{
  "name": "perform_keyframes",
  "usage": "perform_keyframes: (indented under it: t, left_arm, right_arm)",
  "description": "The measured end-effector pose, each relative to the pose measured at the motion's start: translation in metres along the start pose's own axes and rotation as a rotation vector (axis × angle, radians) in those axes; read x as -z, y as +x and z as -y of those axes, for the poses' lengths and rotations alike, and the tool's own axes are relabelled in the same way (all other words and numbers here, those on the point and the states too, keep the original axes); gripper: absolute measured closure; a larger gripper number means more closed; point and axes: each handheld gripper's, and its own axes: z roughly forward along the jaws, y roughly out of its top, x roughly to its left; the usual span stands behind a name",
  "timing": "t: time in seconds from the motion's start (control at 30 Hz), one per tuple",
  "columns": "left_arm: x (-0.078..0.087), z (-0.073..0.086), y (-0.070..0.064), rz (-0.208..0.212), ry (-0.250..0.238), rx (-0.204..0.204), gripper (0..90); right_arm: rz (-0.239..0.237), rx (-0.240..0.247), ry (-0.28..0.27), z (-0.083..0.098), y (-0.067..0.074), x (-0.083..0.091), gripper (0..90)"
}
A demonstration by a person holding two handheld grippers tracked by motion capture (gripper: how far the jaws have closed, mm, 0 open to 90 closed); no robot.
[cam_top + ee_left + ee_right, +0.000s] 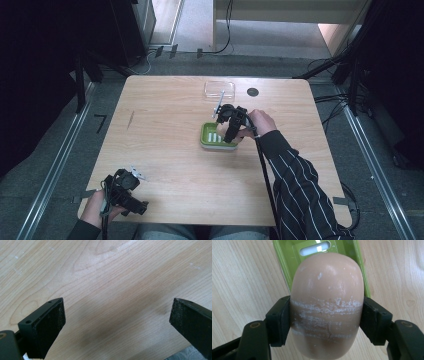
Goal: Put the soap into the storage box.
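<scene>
In the high view, at the lower left of the frame, we see the left gripper [131,192] held in a hand at the near edge of the wooden table [165,130], well apart from everything else. In the left gripper view its two black pads [51,325] stand wide apart with bare wood between them, touching nothing.

Farther up, near the middle of the high view, the right gripper [231,134] comes in from the right on an arm in a striped sleeve [300,185], hanging over a green soap dish [209,136]. In the right gripper view, low in the frame, we see its jaws clamped on both sides of a pale pink bar of soap [327,302], which bears whitish scuffed bands where the pads [279,322] press. The soap is held above the green dish [284,257], whose rim and white slot show at the top of that frame.

Farthest off, toward the upper middle of the high view, a clear plastic lid [219,89] lies on the table, with a small dark round spot [253,92] just to its right
</scene>
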Motion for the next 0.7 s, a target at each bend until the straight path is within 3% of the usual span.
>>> perform_keyframes:
  t: [0.7]
  left_arm:
    - [0.000, 0.002, 0.002, -0.003, -0.009, 0.010, 0.8]
  right_arm:
    - [-0.013, 0.074, -0.006, -0.016, -0.007, -0.014, 33.4]
